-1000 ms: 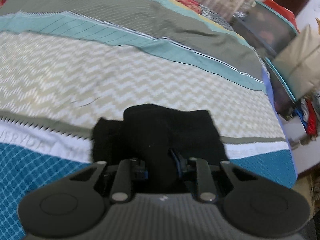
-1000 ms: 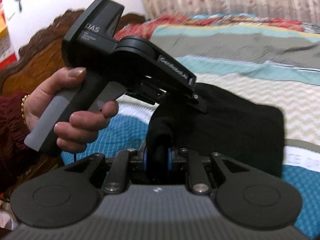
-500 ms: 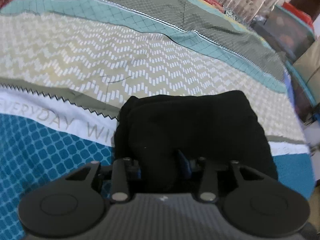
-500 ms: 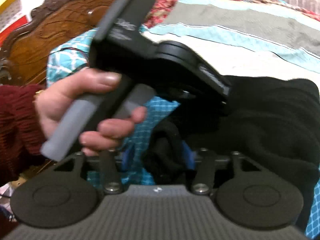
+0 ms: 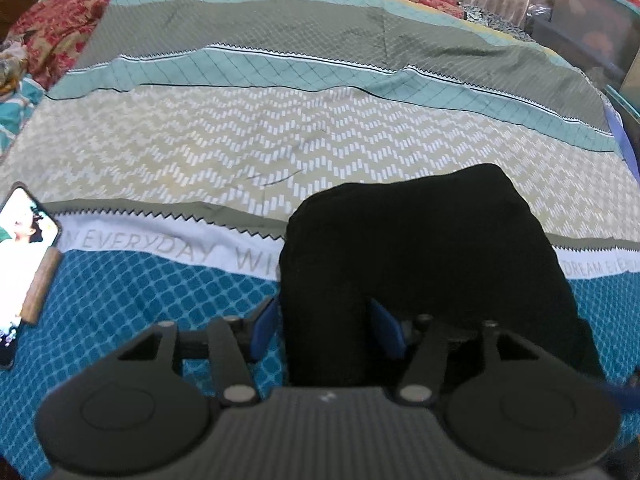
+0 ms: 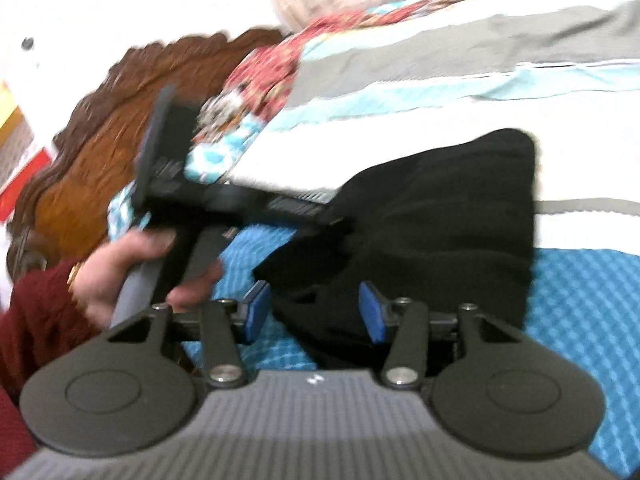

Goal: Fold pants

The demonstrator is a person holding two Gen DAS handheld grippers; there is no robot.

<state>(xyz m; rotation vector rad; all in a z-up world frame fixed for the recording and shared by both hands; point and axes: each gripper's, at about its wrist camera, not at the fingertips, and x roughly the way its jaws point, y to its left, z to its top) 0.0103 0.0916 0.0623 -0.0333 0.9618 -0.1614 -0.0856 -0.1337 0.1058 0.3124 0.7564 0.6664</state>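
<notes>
Spread across the bed, a striped bedsheet (image 5: 248,152) fills most of what we see: grey diamond quilting, a teal grid band, beige chevrons, a white strip reading "EVERYDAY" and "DREAM", then blue lattice print nearest us. We see a carved wooden headboard (image 6: 100,120) behind, blurred in the right wrist view.

The black pants (image 5: 420,256) lie folded into a soft, rounded bundle of matte knit, straddling the white strip and the blue lattice.

Our left gripper (image 5: 326,326) has its 2 blue-padded jaws opening, with the bundle's near edge between them; the left pad stands clear of the cloth, the right sits against it. Our right gripper (image 6: 314,312) is closing, jaws still apart, dark cloth lying loosely between the pads without being pinched. In that view a hand (image 6: 120,276) in a maroon knit sleeve (image 6: 36,320) grips the other tool's grey handle.

A lit phone (image 5: 22,248) on a wooden stand rests at the left edge.
</notes>
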